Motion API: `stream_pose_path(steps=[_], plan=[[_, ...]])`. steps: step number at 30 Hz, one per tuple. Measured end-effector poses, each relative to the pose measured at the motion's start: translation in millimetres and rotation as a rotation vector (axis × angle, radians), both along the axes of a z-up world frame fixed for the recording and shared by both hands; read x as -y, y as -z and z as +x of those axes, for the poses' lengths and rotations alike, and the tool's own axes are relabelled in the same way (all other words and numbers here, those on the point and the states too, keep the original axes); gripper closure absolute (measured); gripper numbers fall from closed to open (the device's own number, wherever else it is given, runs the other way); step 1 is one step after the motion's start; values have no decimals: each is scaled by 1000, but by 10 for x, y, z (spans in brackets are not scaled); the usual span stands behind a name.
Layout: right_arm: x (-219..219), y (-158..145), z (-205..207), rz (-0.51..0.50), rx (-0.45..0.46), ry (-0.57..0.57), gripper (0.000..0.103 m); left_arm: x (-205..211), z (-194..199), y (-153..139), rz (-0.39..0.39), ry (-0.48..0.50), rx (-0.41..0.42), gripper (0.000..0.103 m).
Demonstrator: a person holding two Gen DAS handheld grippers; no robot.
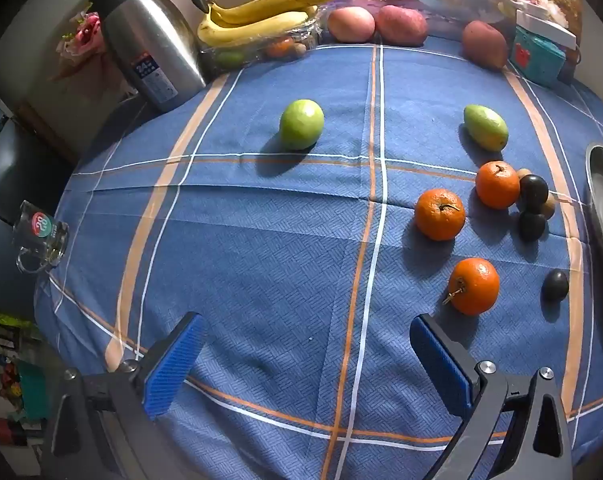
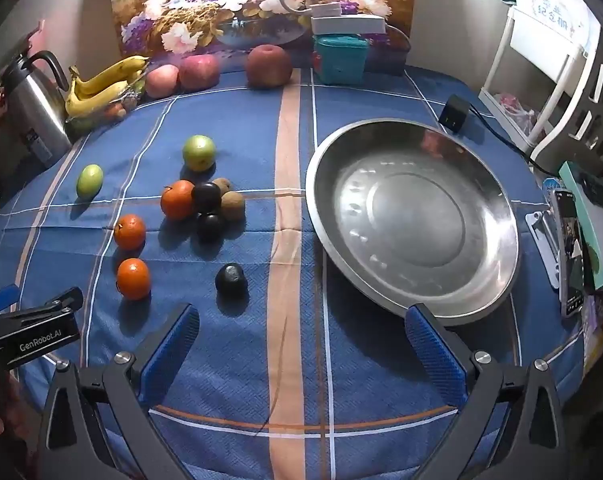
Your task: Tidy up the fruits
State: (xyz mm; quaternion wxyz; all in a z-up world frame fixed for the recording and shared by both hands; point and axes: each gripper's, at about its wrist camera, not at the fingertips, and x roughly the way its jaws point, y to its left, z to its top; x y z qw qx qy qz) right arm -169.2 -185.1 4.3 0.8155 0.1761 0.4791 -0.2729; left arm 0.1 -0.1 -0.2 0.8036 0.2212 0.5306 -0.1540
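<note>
Left wrist view: the left claw (image 1: pixel 305 356) hangs over the bench (image 1: pixel 261 264) with its jaws wide and nothing between them. Taking the steel kettle (image 1: pixel 149 36) as the landmark, the green fruit (image 1: pixel 301 124) lies just right of its base, a second green fruit (image 1: pixel 486 127) well to the right, and three oranges beyond that; the nearest orange (image 1: pixel 474 286) sits just past the right pad. Every fruit here is round and the cloth is smooth, so a pad that meets one off-centre would likely roll it away, and the small dark fruit (image 1: pixel 555 285) near the cloth's edge could run off the bench. A glass mug (image 1: pixel 41 236), far below the kettle at the bench rim, could be knocked off by a careless swing. A clear tray (image 1: pixel 261 46) right of the kettle holds bananas (image 1: pixel 261 12) and a few small fruits.

Right wrist view: the right claw (image 2: pixel 301 344) is likewise spread wide and empty. The steel bowl (image 2: pixel 413 216), far right of the kettle (image 2: pixel 37 112), holds nothing; no fruit is in it yet. It appears light and shallow, so dropped fruit may bounce or skid out. The clustered fruit (image 2: pixel 205 204) touches, so grasping one likely scatters the others. The left claw (image 2: pixel 33 312) is close by, so the two could collide.
</note>
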Motion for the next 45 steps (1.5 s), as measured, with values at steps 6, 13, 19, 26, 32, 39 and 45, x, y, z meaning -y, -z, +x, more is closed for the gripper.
stream_pose_path(steps=[6, 13, 19, 26, 32, 39, 45], plan=[[-9, -6, -13, -16, 1, -34, 0, -18, 8, 54, 5, 4, -2, 0], [9, -29, -55, -1, 3, 11, 0, 0, 8, 10, 2, -3, -3, 0], [17, -18, -31, 0, -1, 15, 0, 16, 10, 22, -3, 0, -4, 0], [4, -15, -14, -3, -6, 10, 0, -8, 13, 18, -14, -7, -4, 0], [-3, 17, 12, -2, -19, 4, 0, -15, -11, -11, -21, 4, 10, 0], [-2, 70, 39, 10, -42, 10, 0, -48, -13, -45, -37, 1, 14, 0], [18, 86, 37, 12, -49, 23, 0, -79, 2, -41, -53, 2, -2, 0]])
